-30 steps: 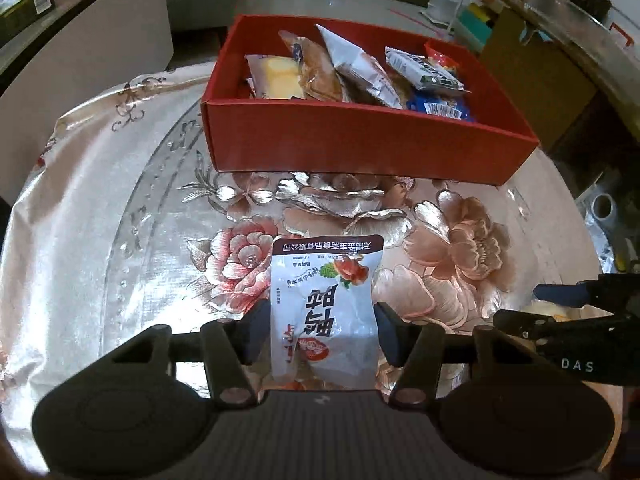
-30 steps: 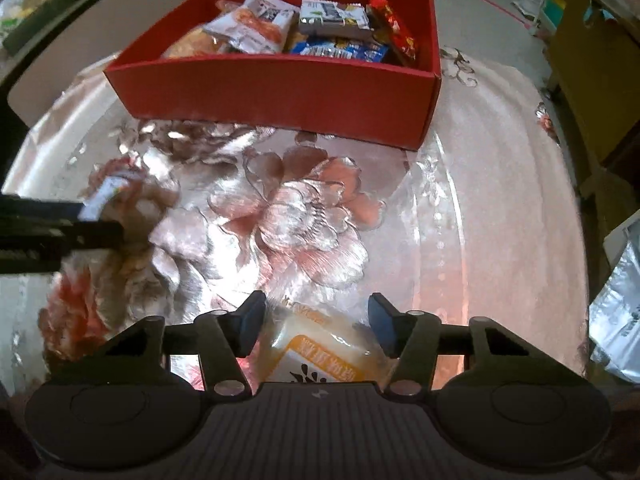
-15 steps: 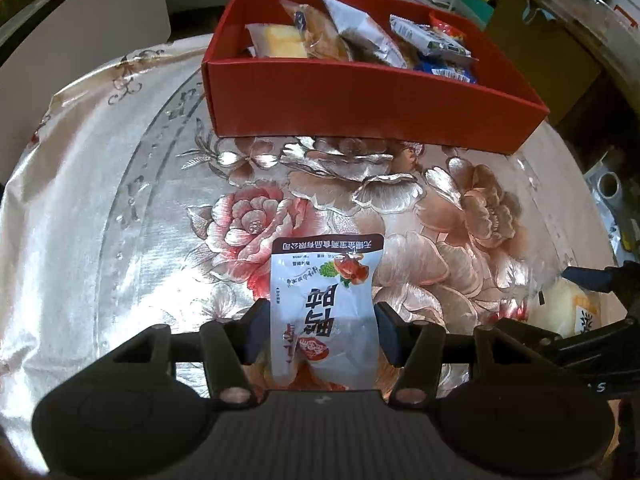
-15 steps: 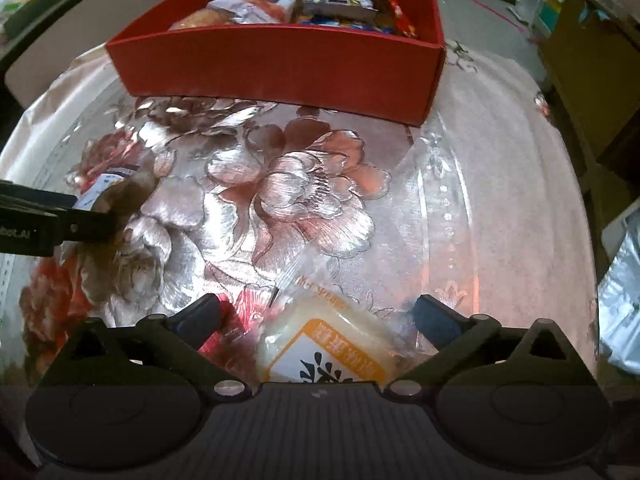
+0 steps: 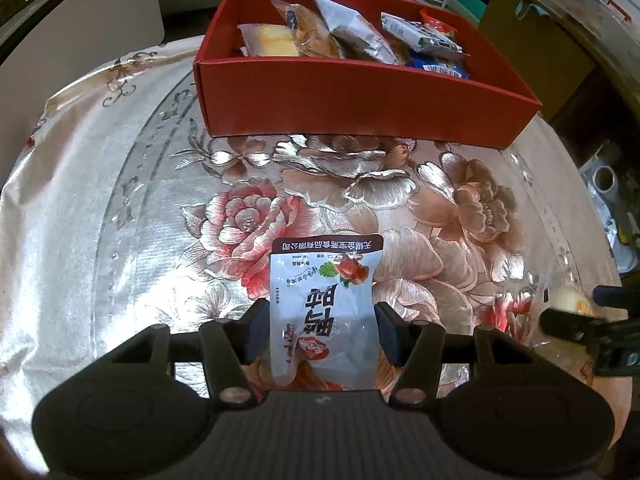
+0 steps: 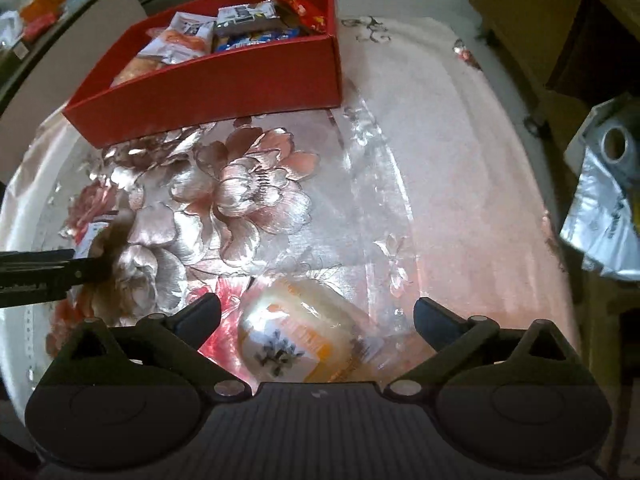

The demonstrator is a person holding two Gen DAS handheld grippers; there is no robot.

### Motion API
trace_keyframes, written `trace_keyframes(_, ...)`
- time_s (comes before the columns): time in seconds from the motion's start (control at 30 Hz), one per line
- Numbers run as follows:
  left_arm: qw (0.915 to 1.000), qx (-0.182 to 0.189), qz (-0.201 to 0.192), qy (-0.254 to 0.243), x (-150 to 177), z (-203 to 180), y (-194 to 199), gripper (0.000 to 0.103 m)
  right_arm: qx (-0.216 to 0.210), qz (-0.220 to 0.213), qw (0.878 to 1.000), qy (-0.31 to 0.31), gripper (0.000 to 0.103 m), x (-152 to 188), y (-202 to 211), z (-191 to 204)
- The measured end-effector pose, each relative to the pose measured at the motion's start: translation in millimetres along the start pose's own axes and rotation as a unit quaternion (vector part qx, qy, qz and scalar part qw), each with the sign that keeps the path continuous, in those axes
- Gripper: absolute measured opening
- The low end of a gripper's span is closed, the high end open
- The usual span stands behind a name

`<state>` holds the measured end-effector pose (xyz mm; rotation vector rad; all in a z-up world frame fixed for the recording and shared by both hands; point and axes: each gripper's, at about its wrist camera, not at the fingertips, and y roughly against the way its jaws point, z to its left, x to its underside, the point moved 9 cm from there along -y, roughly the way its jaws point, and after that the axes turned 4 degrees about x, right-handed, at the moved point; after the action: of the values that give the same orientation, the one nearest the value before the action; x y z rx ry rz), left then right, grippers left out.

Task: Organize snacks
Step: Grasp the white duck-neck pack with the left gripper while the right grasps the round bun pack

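Holding the white snack packet in your left hand-held gripper, you have its pads clamped on the packet's two side edges, so it stands lengthwise, printed end toward the red box. That looks like a carry grip, ready for the box, which sits farther back on the flowered desk and already contains several wrapped snacks. Your right hand-held gripper is released, jaws spread wide with nothing pressed between them. The yellow-wrapped bun lies on the desk in the gap, nearer the left finger and touching neither. It seems placed there for a fresh, squarer grasp.
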<state>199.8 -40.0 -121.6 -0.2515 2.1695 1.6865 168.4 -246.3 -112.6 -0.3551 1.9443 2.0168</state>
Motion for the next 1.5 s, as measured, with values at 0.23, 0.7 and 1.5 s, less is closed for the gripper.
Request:
trace_keyframes(0.23, 0.9999, 0.009, 0.003, 0.010, -1, 4, 1, 0.049, -0.026, -0.003, 0.999, 0.027, 0.103, -4, 8, 12)
trace_keyframes(0.7, 0.9997, 0.017, 0.015, -0.011, 9, -1, 4, 0.049, 0.027, 0.071, 0.953, 0.294, 0.103, 7, 9, 36)
trace_keyframes(1.5, 0.9990, -0.019, -0.018, -0.035, 20, -6, 15, 0.048, 0.018, 0.017, 0.971, 0.238, 0.080, 24, -5, 46)
